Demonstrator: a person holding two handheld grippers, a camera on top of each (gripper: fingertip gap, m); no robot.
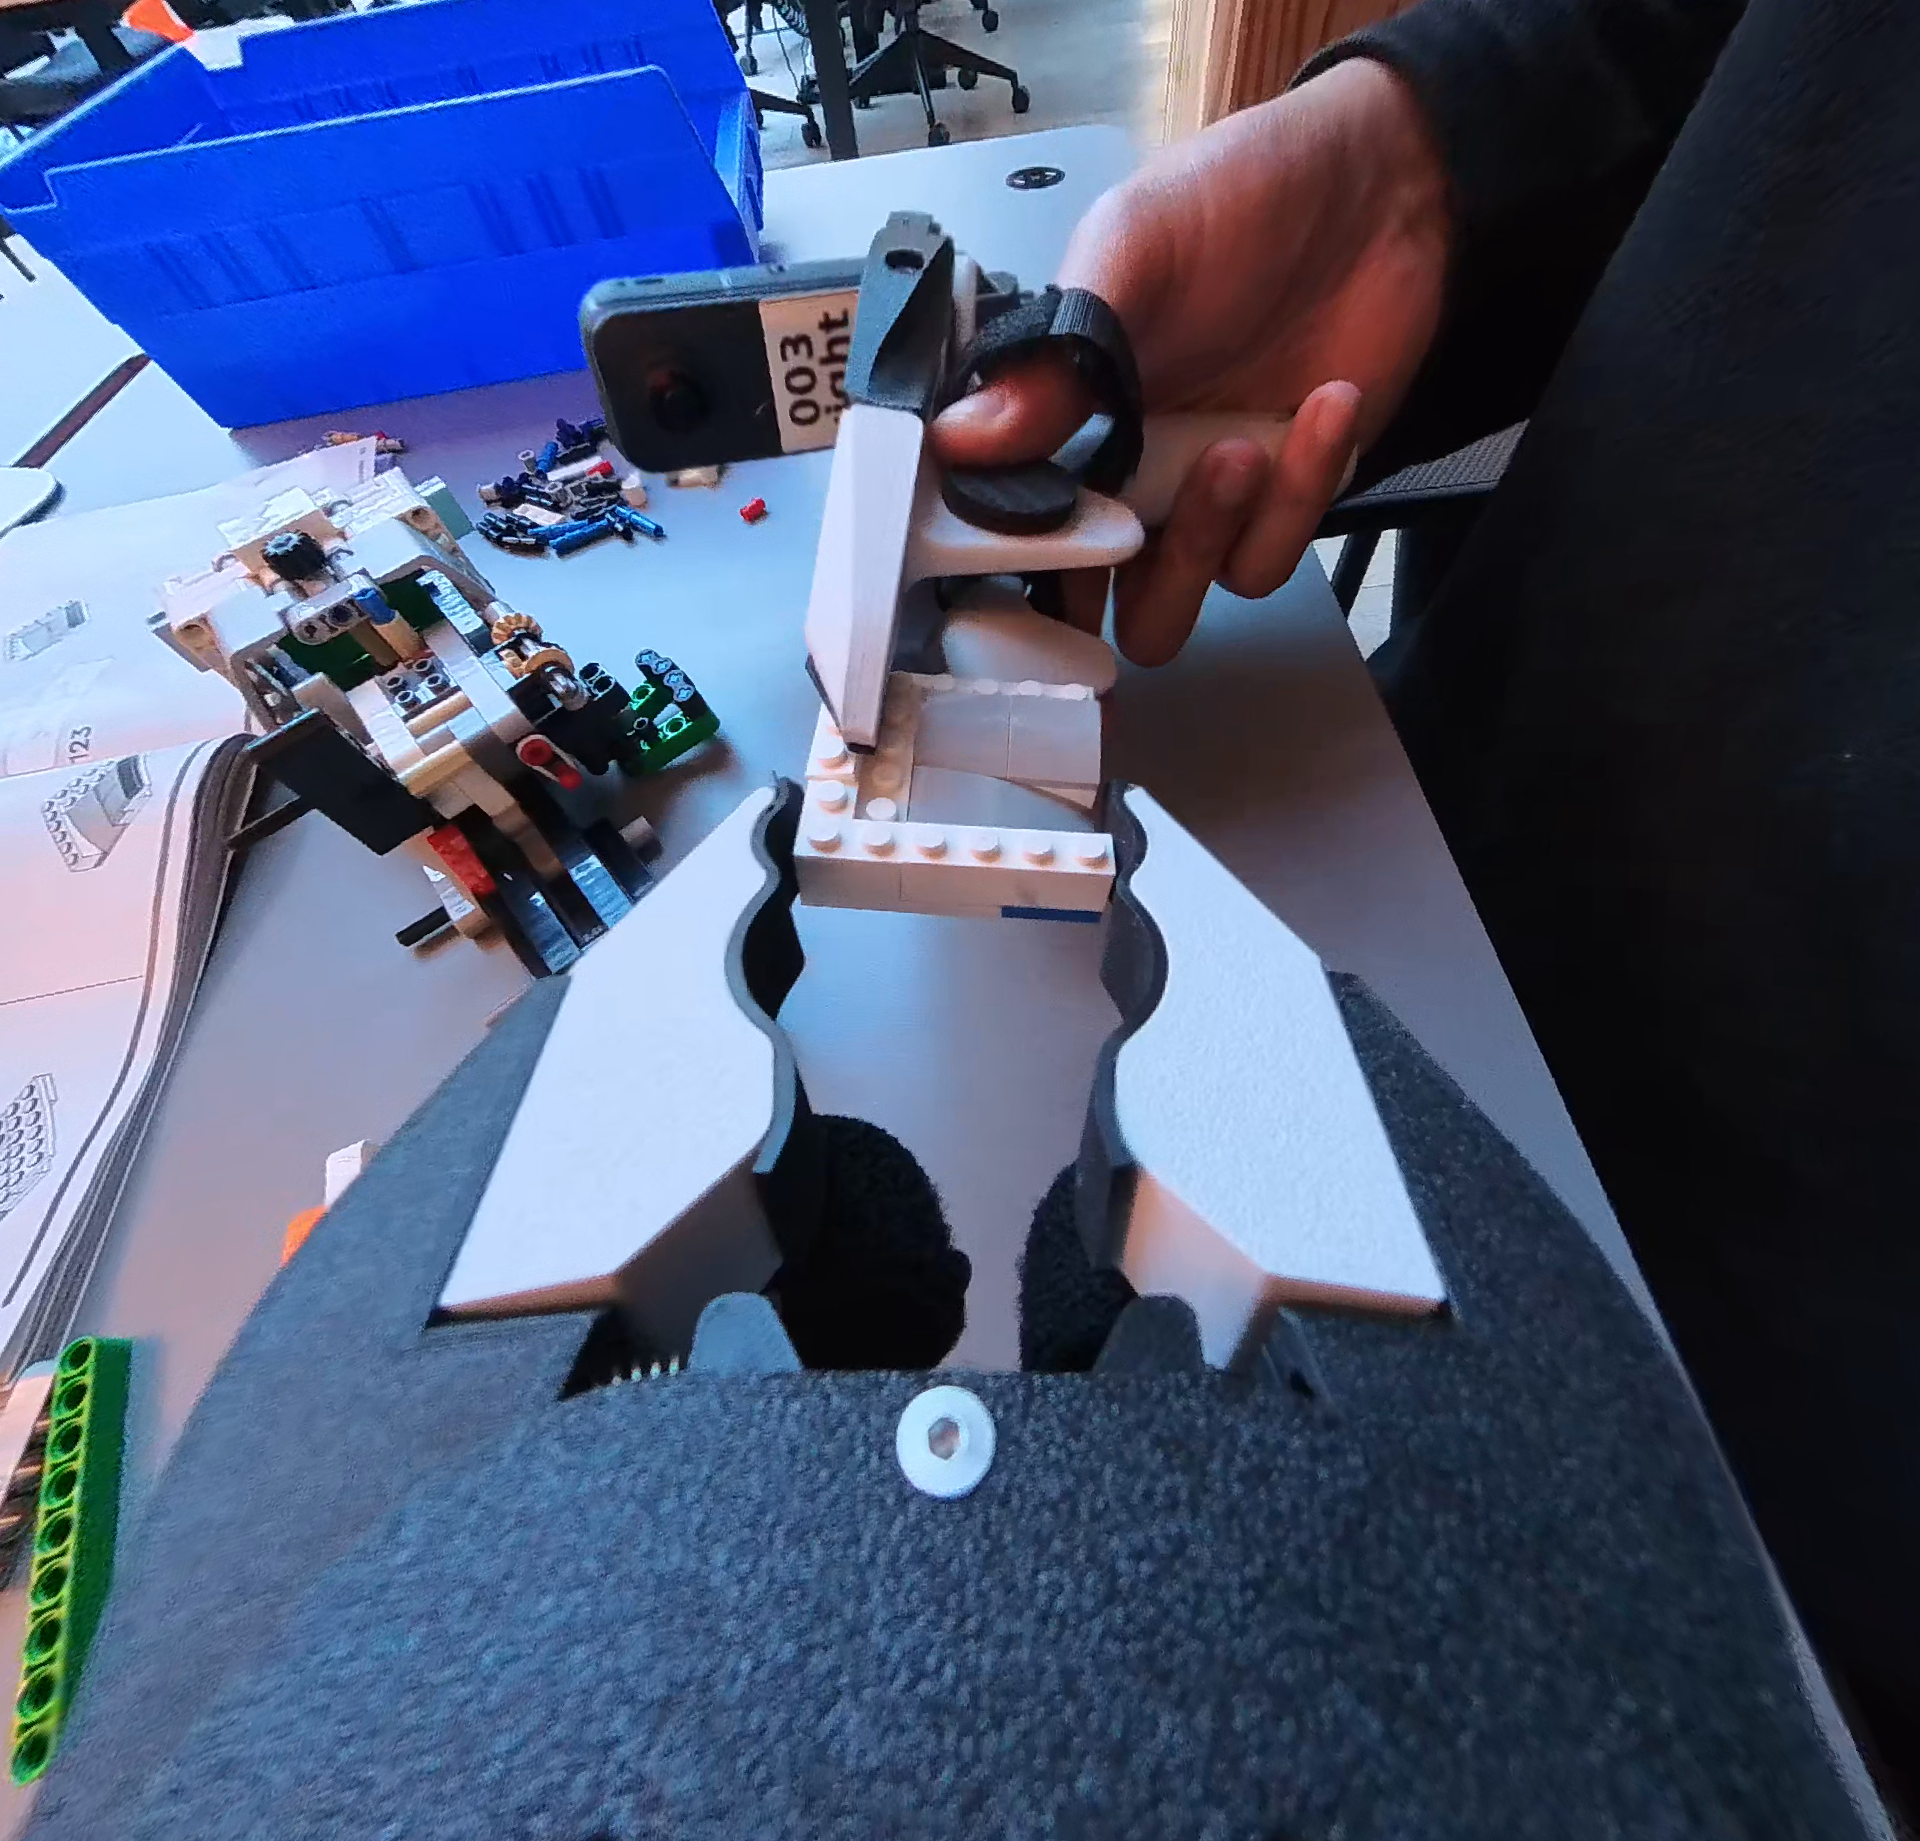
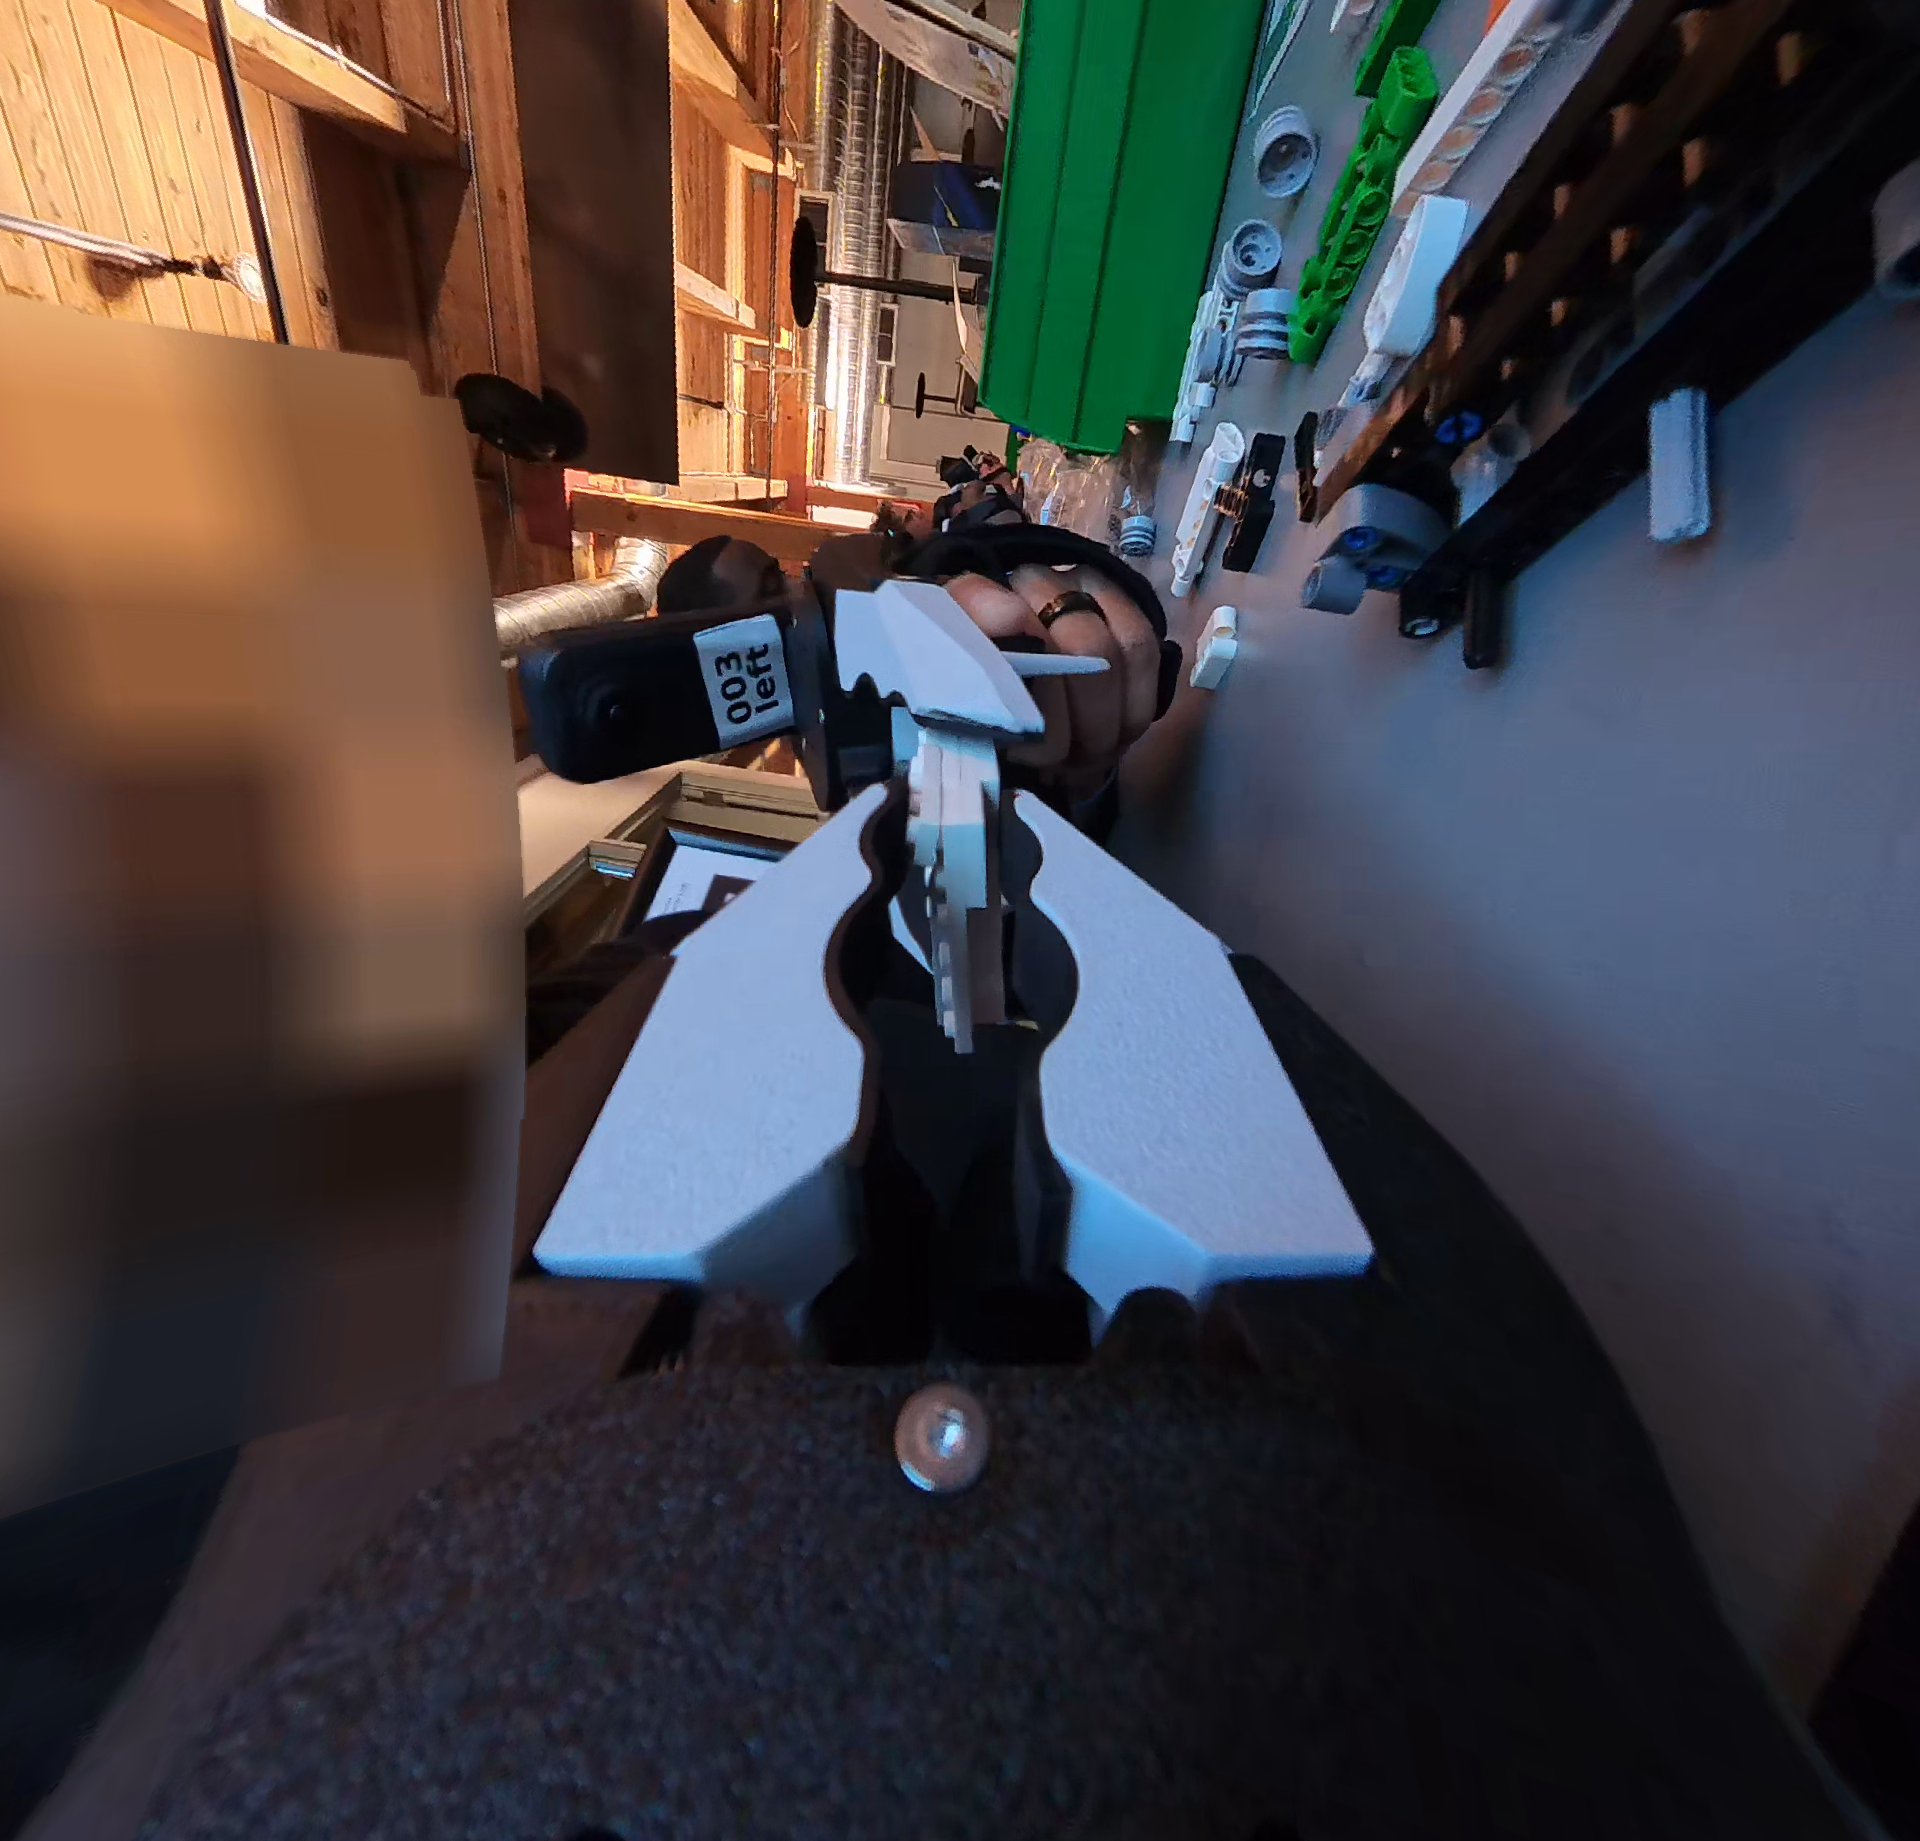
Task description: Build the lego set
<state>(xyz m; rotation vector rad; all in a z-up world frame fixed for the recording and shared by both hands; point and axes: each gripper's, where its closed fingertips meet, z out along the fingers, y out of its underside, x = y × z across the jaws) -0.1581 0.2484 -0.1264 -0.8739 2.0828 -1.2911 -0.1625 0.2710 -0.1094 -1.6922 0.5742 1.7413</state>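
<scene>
A white brick sub-assembly (image 1: 956,861), studded along two sides with smooth tiles inside, is held above the grey table (image 1: 935,1043). My left gripper (image 1: 951,815) is shut on it, one fingertip on each end of its near side. My right gripper (image 1: 862,731) comes down from above, held by a hand (image 1: 1247,337), and pinches the assembly's left studded side. In the right wrist view the right gripper (image 2: 951,815) is shut on the assembly (image 2: 956,856), seen edge-on. The left gripper (image 2: 966,731) holds it from the far side.
A larger grey, black and green build (image 1: 416,690) lies left on the table beside an open instruction booklet (image 1: 94,856). Loose pins (image 1: 571,513) lie before a blue bin (image 1: 416,191). A green beam (image 1: 62,1542) is near left. A green bin (image 2: 1112,170) and scattered parts (image 2: 1247,337) show.
</scene>
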